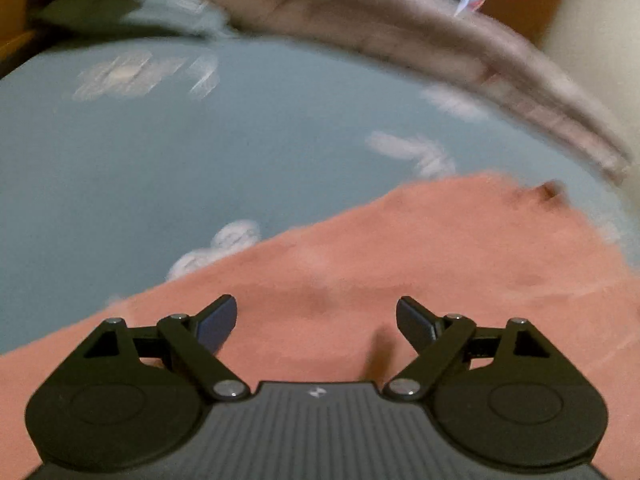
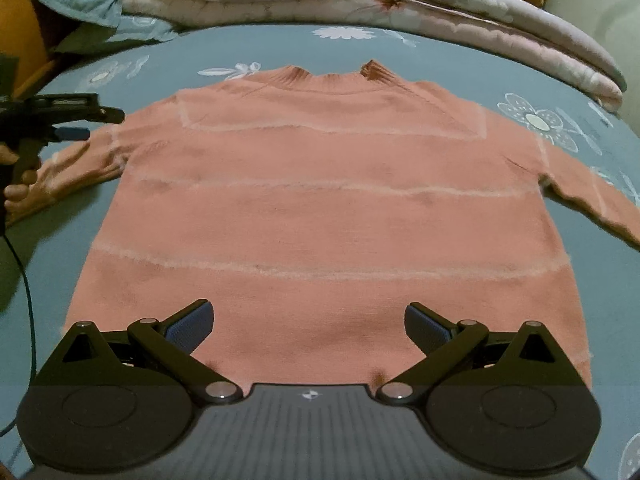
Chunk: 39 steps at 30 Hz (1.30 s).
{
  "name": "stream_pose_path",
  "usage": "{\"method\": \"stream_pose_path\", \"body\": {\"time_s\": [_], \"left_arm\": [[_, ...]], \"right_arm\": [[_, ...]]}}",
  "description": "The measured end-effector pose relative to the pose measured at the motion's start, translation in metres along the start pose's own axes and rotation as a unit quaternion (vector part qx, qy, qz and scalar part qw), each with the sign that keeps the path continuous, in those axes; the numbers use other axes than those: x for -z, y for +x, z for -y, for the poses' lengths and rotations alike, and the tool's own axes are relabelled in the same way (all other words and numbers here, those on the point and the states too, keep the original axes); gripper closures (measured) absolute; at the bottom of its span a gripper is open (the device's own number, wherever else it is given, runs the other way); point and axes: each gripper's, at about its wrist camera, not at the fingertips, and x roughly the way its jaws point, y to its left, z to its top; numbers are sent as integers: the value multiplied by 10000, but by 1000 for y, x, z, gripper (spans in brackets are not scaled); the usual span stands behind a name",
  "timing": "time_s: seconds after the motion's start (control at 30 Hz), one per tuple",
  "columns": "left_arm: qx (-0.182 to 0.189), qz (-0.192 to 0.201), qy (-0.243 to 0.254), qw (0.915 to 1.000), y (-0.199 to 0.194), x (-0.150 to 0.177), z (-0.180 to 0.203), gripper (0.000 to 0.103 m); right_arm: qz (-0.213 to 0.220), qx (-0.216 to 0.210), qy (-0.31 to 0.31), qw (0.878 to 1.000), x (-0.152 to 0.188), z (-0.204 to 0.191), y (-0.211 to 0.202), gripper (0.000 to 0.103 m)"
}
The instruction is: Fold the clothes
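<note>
So the salmon-pink sweater (image 2: 320, 200) is lying flat on my blue flowery bedsheet (image 2: 440, 56), both sleeves out, collar toward the folded quilt (image 2: 360, 4) at the far end. My right gripper (image 2: 308, 328) hangs over the hem, fingers spread, pinching nothing. My left gripper (image 1: 316, 320) is spread too, nothing between the fingers, over pink knit near the left sleeve I think, that view's blurry.

The right wrist view looks down and forward from the sweater's (image 2: 320, 200) hem toward its collar, taking in the whole garment. The left wrist view, blurred, sits close over one side. Both share the bedsheet (image 1: 160, 152) and quilt (image 2: 440, 8).
</note>
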Motion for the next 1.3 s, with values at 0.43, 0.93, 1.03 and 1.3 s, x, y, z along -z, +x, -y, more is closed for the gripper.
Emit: {"method": "stream_pose_path", "body": {"time_s": [0.43,0.93,1.03,1.3], "left_arm": [[961,514,894,9900,-79,45,90,8],[832,-200,2333,9686,-73,135,191,8],[616,-358,2258,9716,-68,139,190,8],[18,-429,1881,9812,-73,146,176,1]], "right_arm": [[397,504,582,9962,-6,51,-3,0],[1186,586,1494,9799,16,152,28,0],[1027,351,1843,9769,27,172,43,0],[923,27,1596,9829,53,196,36,0]]}}
